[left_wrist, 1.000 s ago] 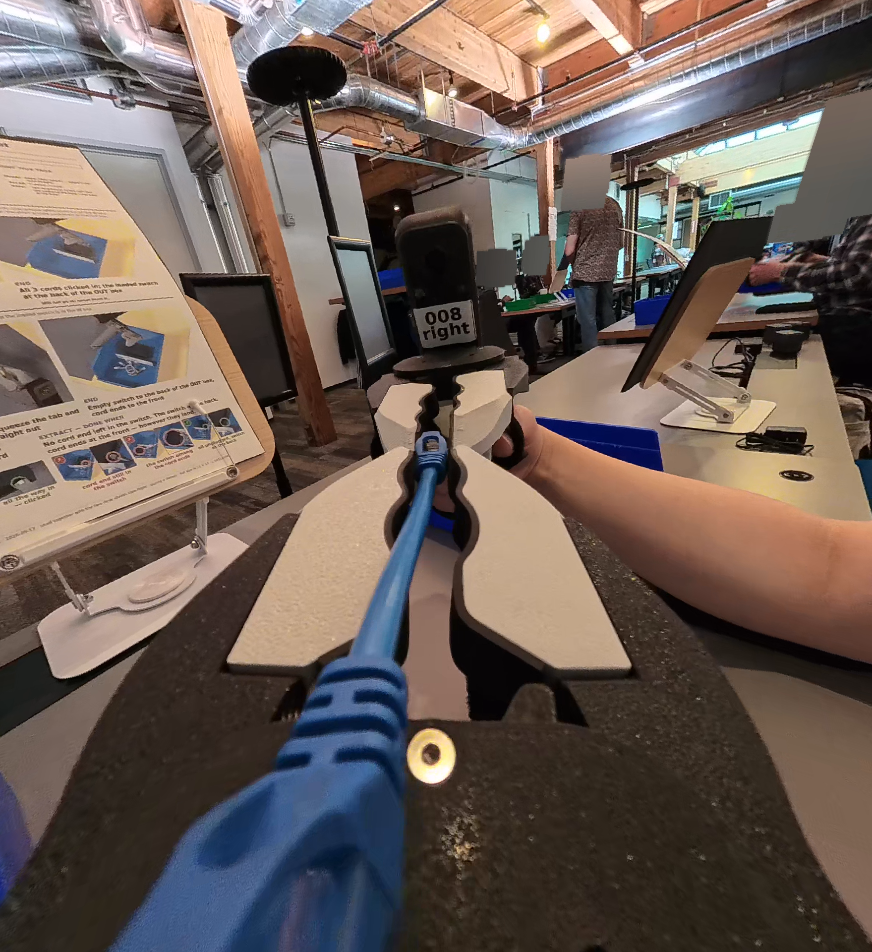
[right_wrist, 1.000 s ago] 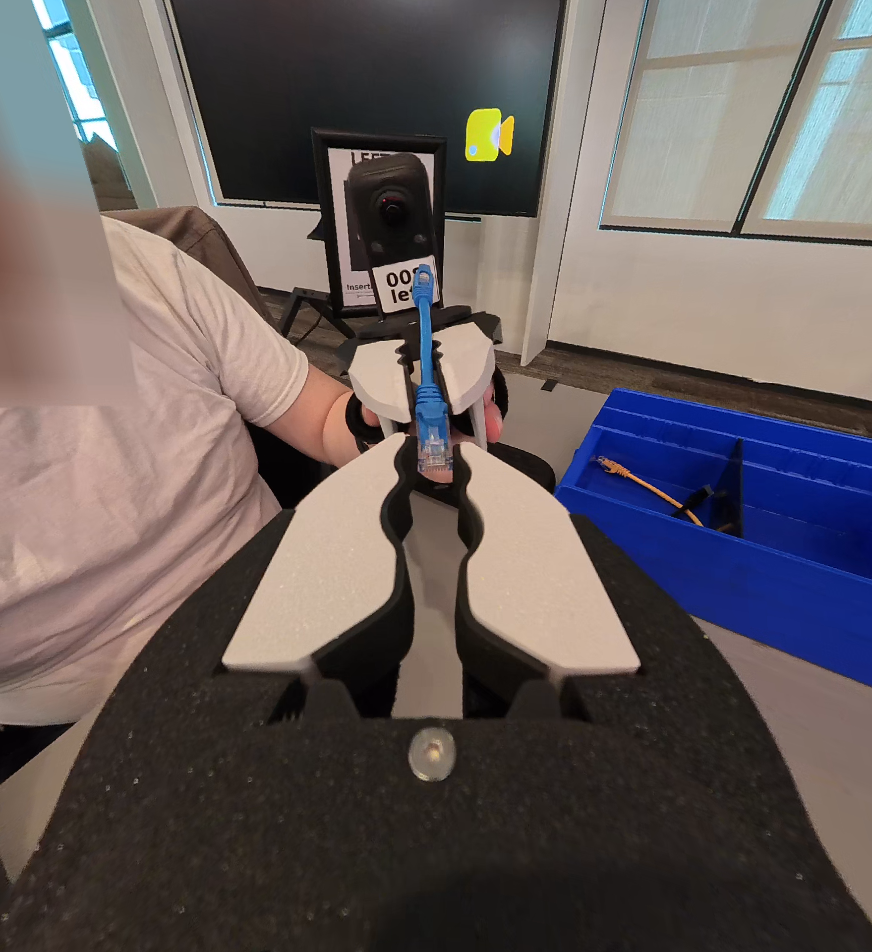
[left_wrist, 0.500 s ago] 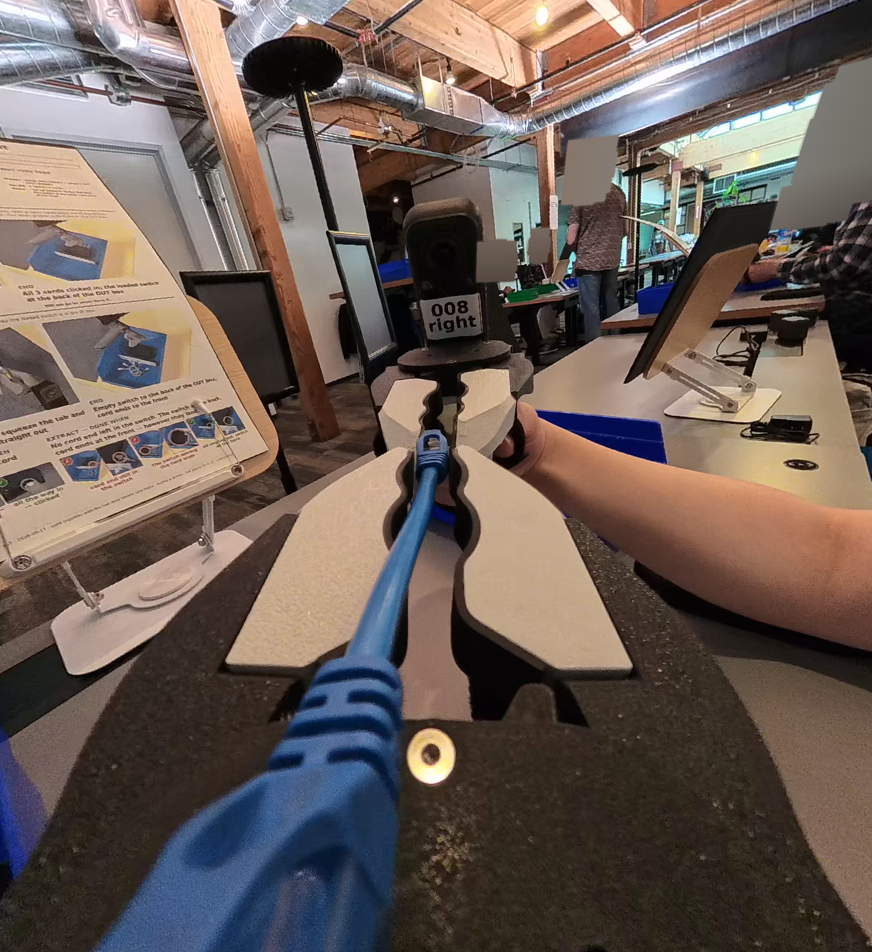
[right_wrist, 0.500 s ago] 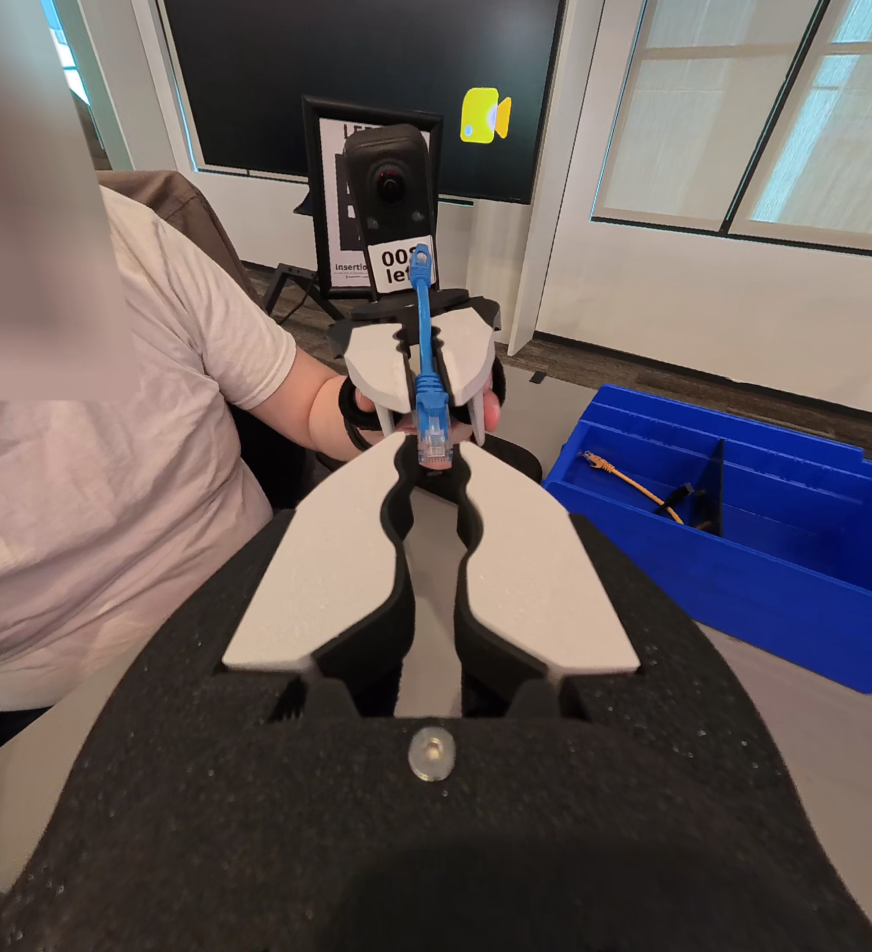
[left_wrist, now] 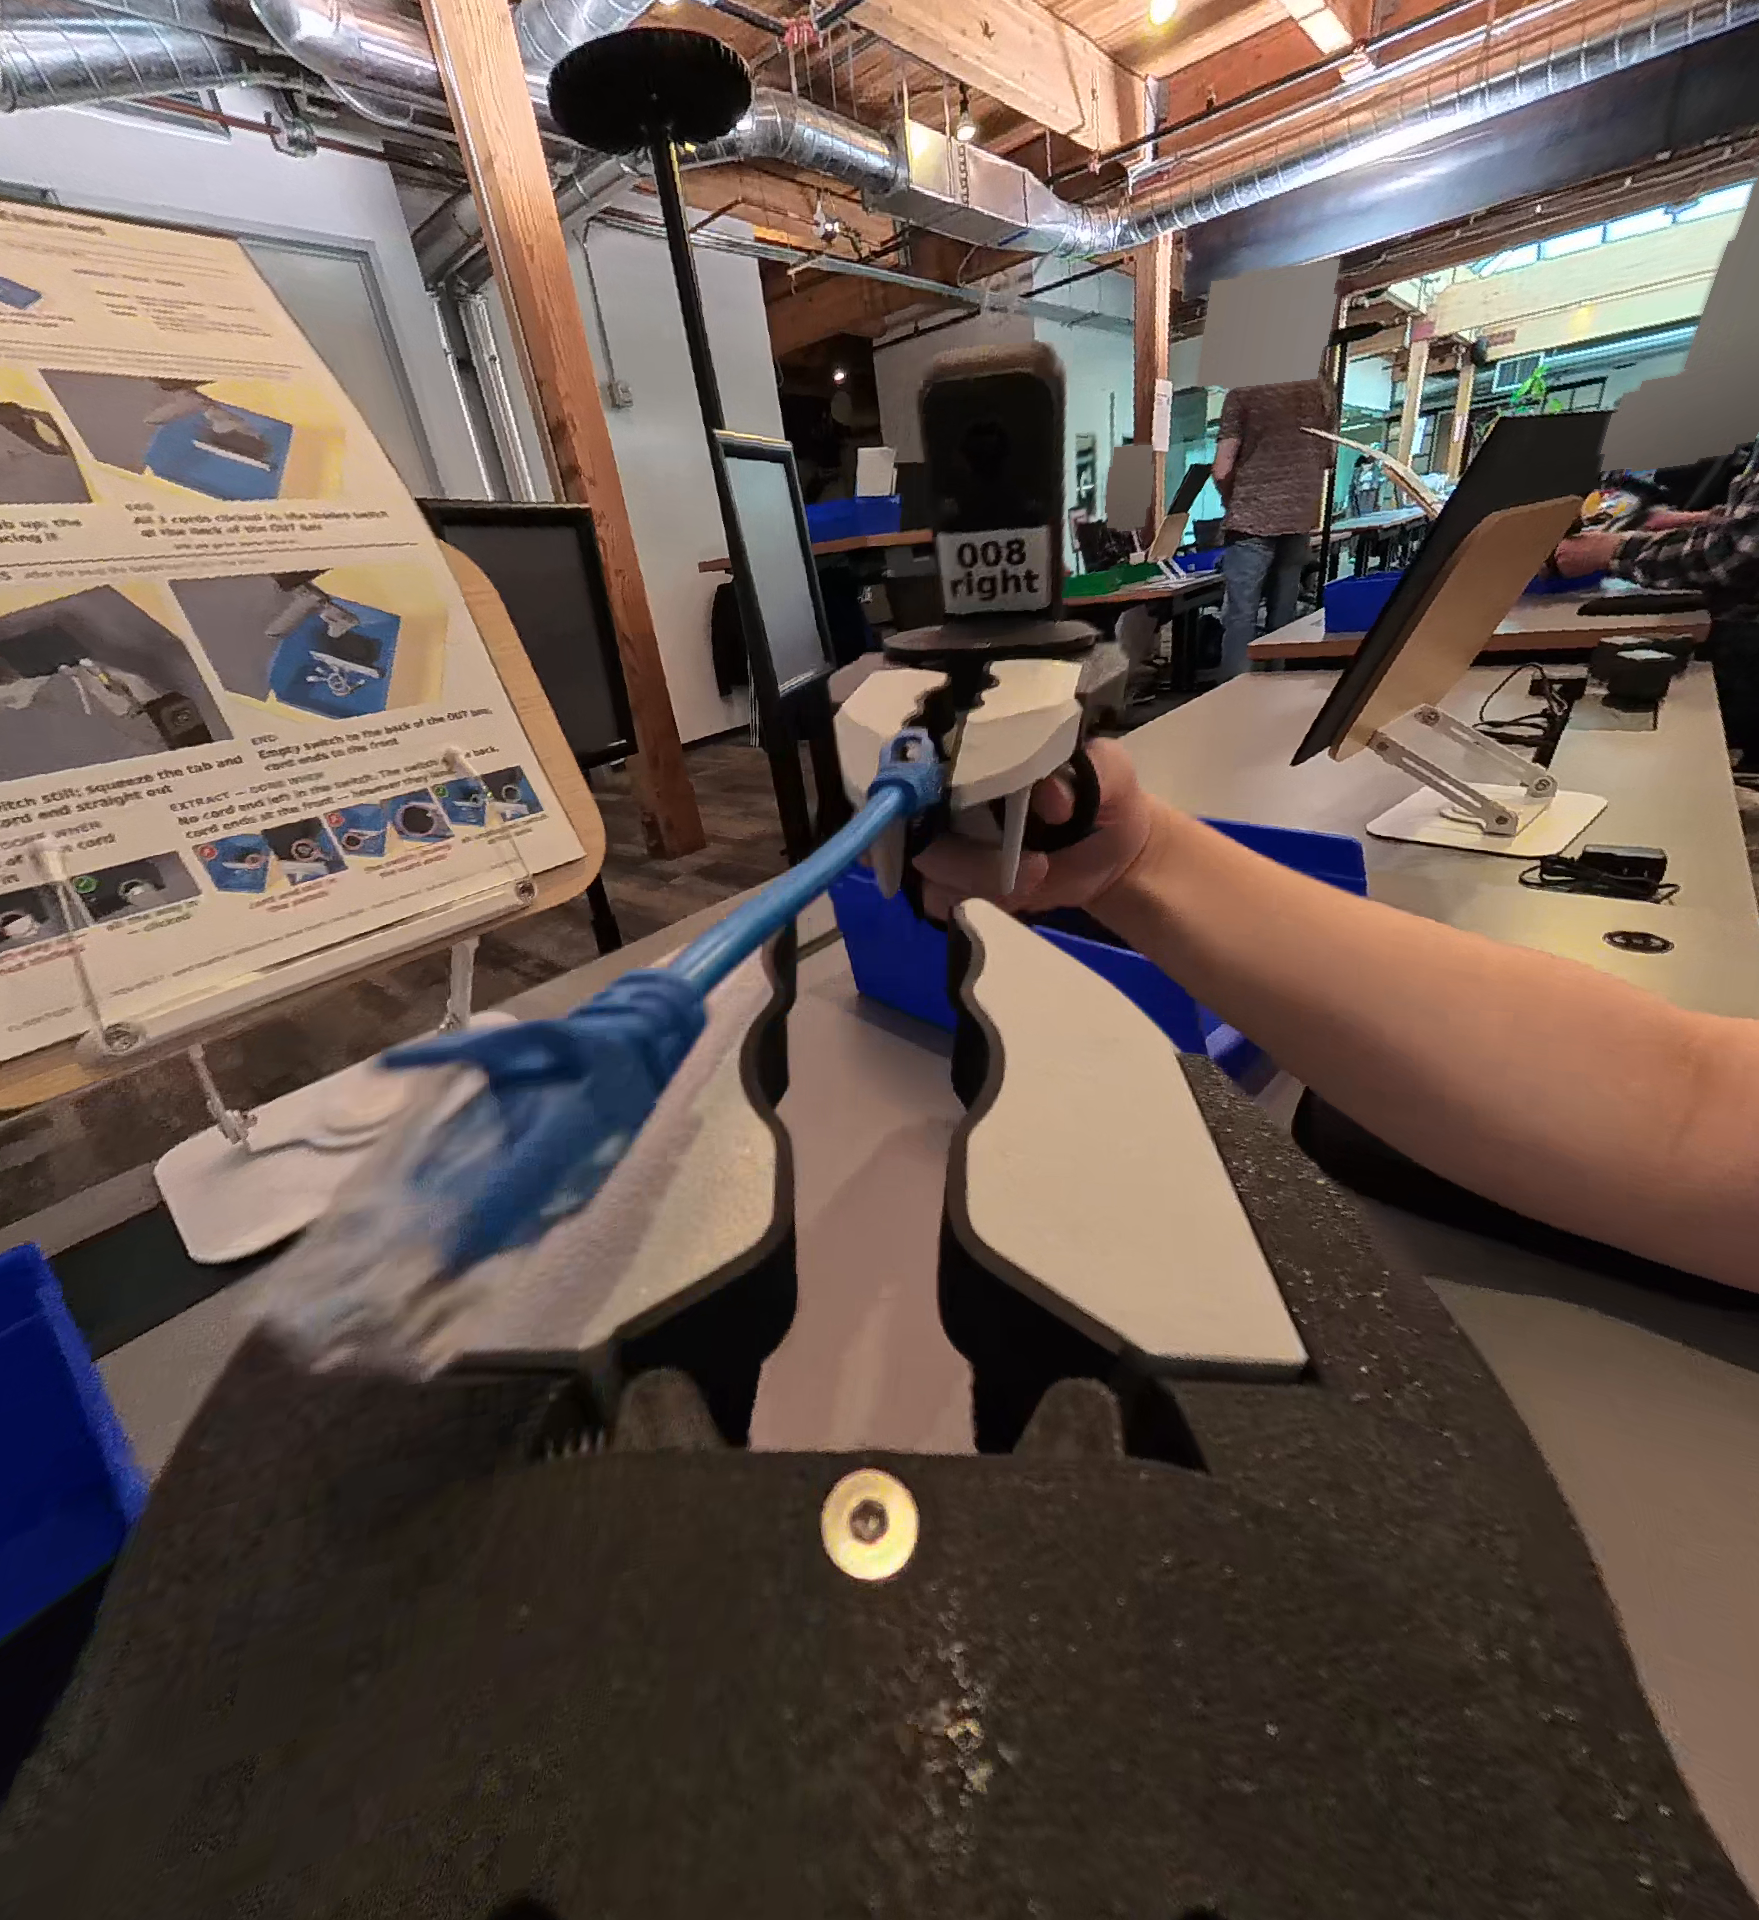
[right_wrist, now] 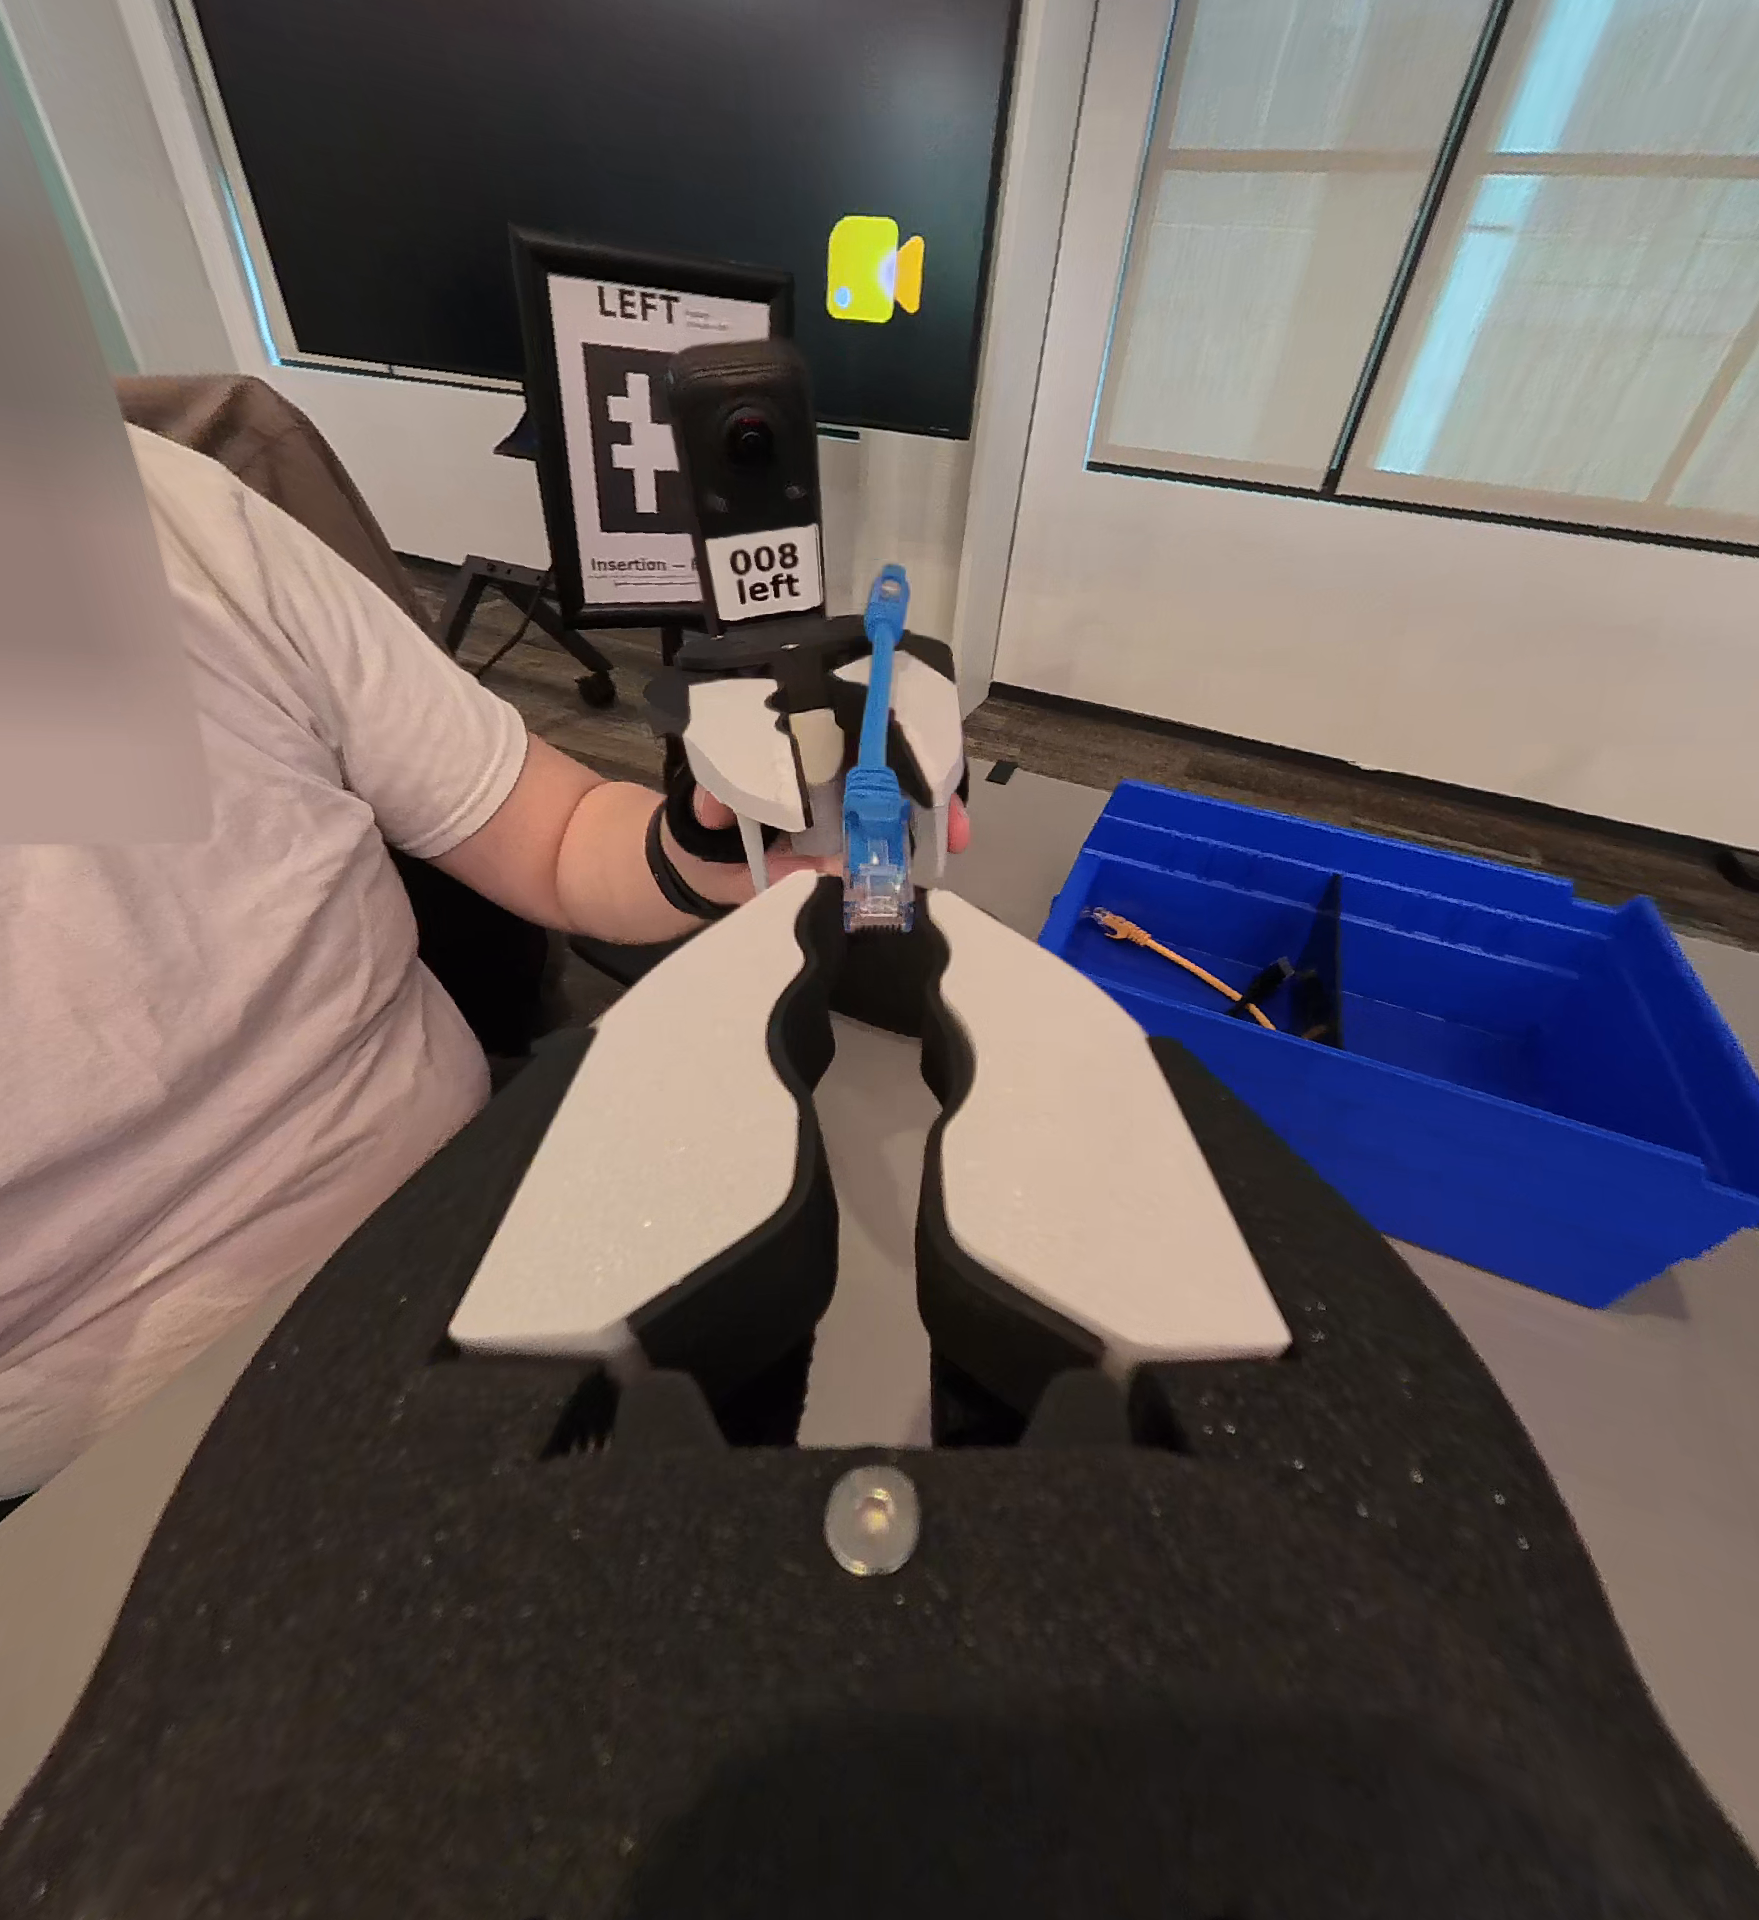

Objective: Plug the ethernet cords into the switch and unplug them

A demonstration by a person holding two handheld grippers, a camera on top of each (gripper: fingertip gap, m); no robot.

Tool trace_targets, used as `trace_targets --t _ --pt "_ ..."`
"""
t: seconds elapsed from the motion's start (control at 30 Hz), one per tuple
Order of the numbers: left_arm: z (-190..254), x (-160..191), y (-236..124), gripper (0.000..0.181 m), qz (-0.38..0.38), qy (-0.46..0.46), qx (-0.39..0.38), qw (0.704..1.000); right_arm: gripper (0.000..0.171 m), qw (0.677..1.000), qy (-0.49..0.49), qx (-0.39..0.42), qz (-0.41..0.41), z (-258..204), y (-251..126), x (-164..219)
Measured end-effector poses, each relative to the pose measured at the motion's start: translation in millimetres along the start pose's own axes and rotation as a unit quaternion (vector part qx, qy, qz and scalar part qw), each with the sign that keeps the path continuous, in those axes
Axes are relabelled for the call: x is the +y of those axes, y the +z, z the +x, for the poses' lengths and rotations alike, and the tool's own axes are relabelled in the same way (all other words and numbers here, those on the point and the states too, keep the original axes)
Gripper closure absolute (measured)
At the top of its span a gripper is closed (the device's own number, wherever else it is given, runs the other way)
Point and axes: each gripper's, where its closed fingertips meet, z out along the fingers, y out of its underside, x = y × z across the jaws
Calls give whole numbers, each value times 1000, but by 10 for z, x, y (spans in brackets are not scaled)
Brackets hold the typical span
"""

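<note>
At nine o'clock in the left wrist view an instruction board (left_wrist: pixel 210 623) leans on its stand, apart from the work. Just right of it, the blue ethernet cord (left_wrist: pixel 750 914) hangs in the air. Its near plug is blurred at about eight o'clock and lies over the outside of the left-hand finger of the left gripper (left_wrist: pixel 870 925), not between the fingers. That gripper is spread wide and holds nothing, with only bare table showing through the gap. The cord runs up toward twelve o'clock, where its far end meets the other tool. In the right wrist view the right gripper (right_wrist: pixel 875 894) is drawn narrow, with the clear plug sitting between its tips at twelve o'clock. It appears to be pinching that plug, and it looks like the only support the cord has. Farther right, at three o'clock, a blue bin (right_wrist: pixel 1477 1091) holds an orange cord (right_wrist: pixel 1176 956) lying loose near its divider. No switch can be seen in either view, so I cannot tell whether any port is filled. As I judge it, the blue cord is in hand but free at both ends and plugged into nothing. Whichever pass this is, it must next go to the switch or the bin, and the orange cord seems to wait its turn or to be done.
</note>
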Motion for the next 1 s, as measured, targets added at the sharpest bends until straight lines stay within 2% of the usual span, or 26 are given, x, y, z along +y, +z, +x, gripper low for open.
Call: trace_targets --t 0.13,0.2,0.3,0.37,0.43,0.5,0.6,0.7,0.9,1.0 --pt "-153 9 -276 142 -21 -11 -24 999 160 1000 -7 22 -8 17 -121 -31" --pt "-307 -48 -476 139 -36 8 -61 997 160 999 -13 39 -21 39 -182 -19" --pt "-502 -253 -770 138 -56 59 -115 990 160 997 -16 62 -49 79 -253 44" --pt "-518 -416 -844 140 -73 84 -120 986 160 996 -17 67 -57 92 -267 68" --pt "-403 -495 -748 142 -103 99 -82 986 160 996 -18 56 -61 65 -234 79" --pt "-227 -425 -534 142 -146 105 -21 984 160 996 -25 48 -73 35 -169 108" --pt "-75 -159 -216 143 -215 113 49 969 160 994 -35 36 -98 -19 -62 165" --pt "4 156 -46 144 -280 95 90 951 160 994 -50 36 -92 -30 -5 137" --pt "-17 353 79 159 -276 76 68 956 160 996 -61 31 -64 -43 -18 46" --pt "13 383 51 157 -281 70 79 954 160 994 -60 43 -80 -7 -40 89"
